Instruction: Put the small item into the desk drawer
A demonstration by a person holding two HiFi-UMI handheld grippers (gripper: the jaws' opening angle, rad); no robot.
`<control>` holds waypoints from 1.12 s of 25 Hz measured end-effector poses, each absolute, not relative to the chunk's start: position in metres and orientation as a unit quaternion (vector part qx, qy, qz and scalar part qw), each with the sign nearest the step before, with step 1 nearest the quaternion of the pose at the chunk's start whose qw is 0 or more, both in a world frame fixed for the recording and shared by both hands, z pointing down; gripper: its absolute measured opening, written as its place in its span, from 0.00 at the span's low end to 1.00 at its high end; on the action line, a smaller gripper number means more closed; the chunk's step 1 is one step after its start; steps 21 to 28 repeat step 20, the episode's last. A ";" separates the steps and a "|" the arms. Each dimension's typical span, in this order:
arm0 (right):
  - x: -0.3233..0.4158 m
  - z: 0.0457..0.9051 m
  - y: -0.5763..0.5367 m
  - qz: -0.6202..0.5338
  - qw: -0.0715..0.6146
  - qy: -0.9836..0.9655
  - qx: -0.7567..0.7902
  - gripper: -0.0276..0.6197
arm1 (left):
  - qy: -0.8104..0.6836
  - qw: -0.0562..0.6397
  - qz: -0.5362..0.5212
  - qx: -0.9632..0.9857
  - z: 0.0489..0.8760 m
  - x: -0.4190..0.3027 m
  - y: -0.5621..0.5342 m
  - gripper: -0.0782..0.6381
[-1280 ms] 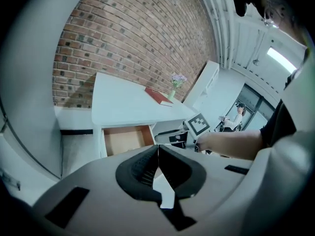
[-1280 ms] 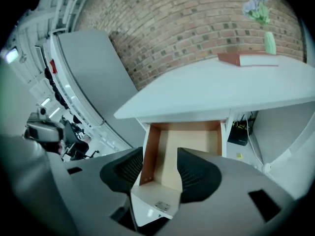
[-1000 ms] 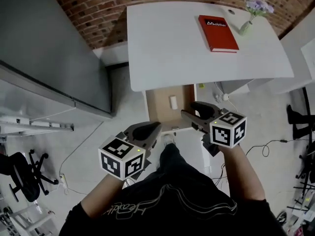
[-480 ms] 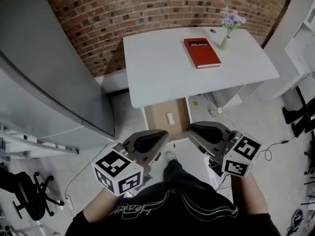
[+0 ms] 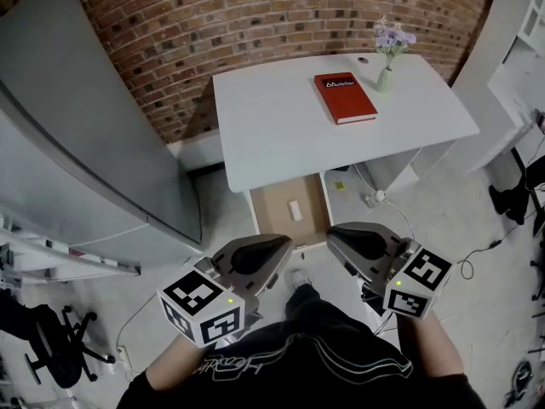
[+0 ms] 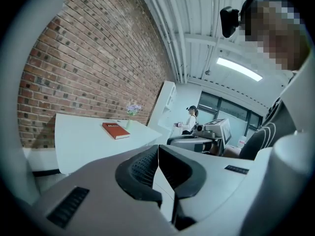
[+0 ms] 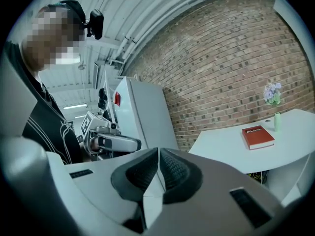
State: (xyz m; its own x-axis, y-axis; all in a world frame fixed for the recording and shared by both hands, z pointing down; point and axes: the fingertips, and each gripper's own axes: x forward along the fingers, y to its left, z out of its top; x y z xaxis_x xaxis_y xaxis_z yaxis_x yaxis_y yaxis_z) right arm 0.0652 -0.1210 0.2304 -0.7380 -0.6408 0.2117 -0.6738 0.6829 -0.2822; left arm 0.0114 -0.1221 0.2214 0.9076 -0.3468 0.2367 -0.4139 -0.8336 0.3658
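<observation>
**A:** What are the two claws doing?

**B:** The left claw (image 5: 281,244) has its jaws pressed together. The ribbed pads (image 6: 142,168) meet at the tip and nothing sits between them. The right claw (image 5: 336,235) is closing its jaws right up. Its pads (image 7: 142,173) touch too, and nothing is caught in them.

**A:** So neither one carries anything. Where are they, reckoned from the table (image 5: 281,126)?

**B:** Both are off the table's near edge, side by side and a little apart. Their tips point towards it and touch nothing, with pale floor (image 5: 213,220) below.

**A:** And the small item (image 5: 295,210)?

**B:** It lies flat in the drawer (image 5: 274,207), which is pulled out from under the table's near edge. The item is a pale little block on the drawer's brown bottom, lying free of its walls. The claw tips are near the drawer's outer end but apart from it.

**A:** What is on the table itself?

**B:** A red book (image 5: 345,97) lies flat towards the table's far right. A small vase (image 5: 385,78) of pale purple flowers stands upright near its far right corner, close to the book but not touching it.

**A:** And around the table?

**B:** A brick wall (image 5: 255,15) runs behind its far edge, and a tall grey cabinet (image 5: 77,135) stands off its left side.
</observation>
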 end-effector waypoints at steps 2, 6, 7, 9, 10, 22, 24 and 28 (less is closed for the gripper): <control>0.064 0.232 -0.120 0.174 0.048 -0.916 0.359 0.12 | -0.197 0.209 0.078 0.955 0.223 0.011 -0.119 0.14; 0.063 0.238 -0.117 0.180 0.047 -0.915 0.359 0.12 | -0.200 0.214 0.075 0.953 0.228 0.011 -0.118 0.14; 0.063 0.241 -0.116 0.182 0.047 -0.914 0.359 0.12 | -0.200 0.217 0.074 0.953 0.230 0.011 -0.117 0.14; 0.065 0.245 -0.116 0.183 0.050 -0.913 0.360 0.12 | -0.204 0.216 0.077 0.952 0.233 0.014 -0.118 0.14; 0.067 0.246 -0.117 0.182 0.051 -0.913 0.361 0.12 | -0.207 0.212 0.081 0.952 0.235 0.016 -0.119 0.14; 0.077 0.249 -0.121 0.187 0.036 -0.912 0.364 0.12 | -0.191 0.243 0.068 0.948 0.242 0.033 -0.126 0.14; 0.077 0.249 -0.121 0.187 0.036 -0.912 0.364 0.12 | -0.191 0.243 0.068 0.948 0.242 0.033 -0.126 0.14; 0.077 0.249 -0.121 0.187 0.036 -0.912 0.364 0.12 | -0.191 0.243 0.068 0.948 0.242 0.033 -0.126 0.14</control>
